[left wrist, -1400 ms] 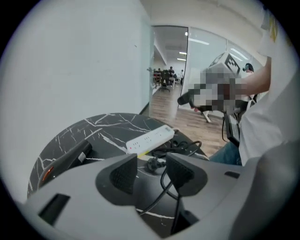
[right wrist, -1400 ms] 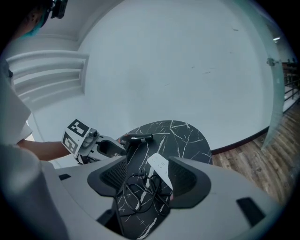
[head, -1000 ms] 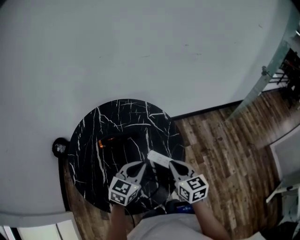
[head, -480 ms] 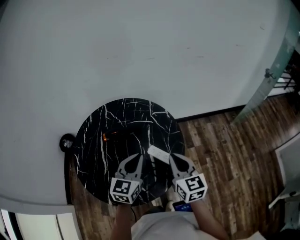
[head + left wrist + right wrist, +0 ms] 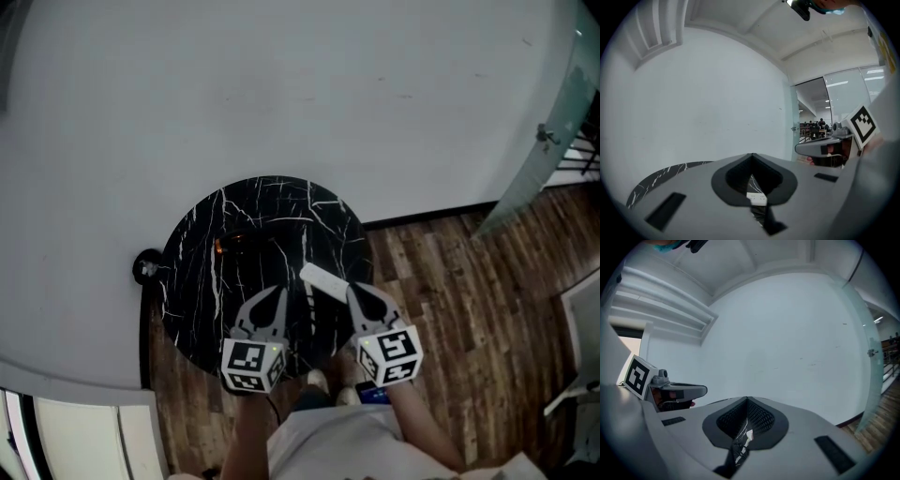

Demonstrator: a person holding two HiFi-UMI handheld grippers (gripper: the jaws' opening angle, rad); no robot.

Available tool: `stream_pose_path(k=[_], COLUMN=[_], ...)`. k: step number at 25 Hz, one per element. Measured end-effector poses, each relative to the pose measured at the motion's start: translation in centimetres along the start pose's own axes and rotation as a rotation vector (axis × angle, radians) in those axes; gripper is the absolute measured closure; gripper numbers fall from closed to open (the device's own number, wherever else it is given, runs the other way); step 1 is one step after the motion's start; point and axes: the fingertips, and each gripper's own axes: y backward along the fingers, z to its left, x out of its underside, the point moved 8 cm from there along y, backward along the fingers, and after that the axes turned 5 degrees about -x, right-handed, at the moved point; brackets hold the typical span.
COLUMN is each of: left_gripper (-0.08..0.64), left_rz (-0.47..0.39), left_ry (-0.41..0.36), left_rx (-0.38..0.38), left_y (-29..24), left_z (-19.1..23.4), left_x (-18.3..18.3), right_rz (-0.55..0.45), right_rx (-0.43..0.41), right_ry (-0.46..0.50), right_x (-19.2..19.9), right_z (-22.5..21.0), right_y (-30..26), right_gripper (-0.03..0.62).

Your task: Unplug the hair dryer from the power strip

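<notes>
Two tools are in your hands, and both are clenched with nothing between the jaws. Your left hand-held gripper [image 5: 276,293] and your right hand-held gripper [image 5: 355,292] hang side by side, apart from each other, over the near half of the round black marble surface [image 5: 202,234]. Their tips aim toward the far white wall [image 5: 281,84]. The white power strip [image 5: 322,278] lies on the surface between the two tips, closer to the right one, slanting from far left to near right. Its near right end shows just beside the right tip in the head view. In the left gripper view a sliver of that strip shows through the slot below the closed jaws. On the far left part of the surface sits a dark shape [image 5: 246,251] with a small orange glow [image 5: 221,246] among the white veins; it is too dark to identify, and you cannot make out a plug or cord. A small black round object [image 5: 145,269] sits left of the surface, by the wall. Wood-plank floor [image 5: 450,281] spreads to the right, where a glass panel [image 5: 553,122] stands.
</notes>
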Motion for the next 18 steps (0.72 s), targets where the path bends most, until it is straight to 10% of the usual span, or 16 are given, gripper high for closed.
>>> stream_pose_path(k=[18], left_gripper=[0.561], left_rz=[0.059], left_ry=[-0.016], left_rx=[-0.078], left_y=[0.6], left_z=[-1.5], left_x=[1.7], right_rz=[-0.003], right_rx=[-0.006], right_ry=[0.015], right_x=[0.5], right_z=[-0.7], right_y=[2.0], right_gripper=[0.595])
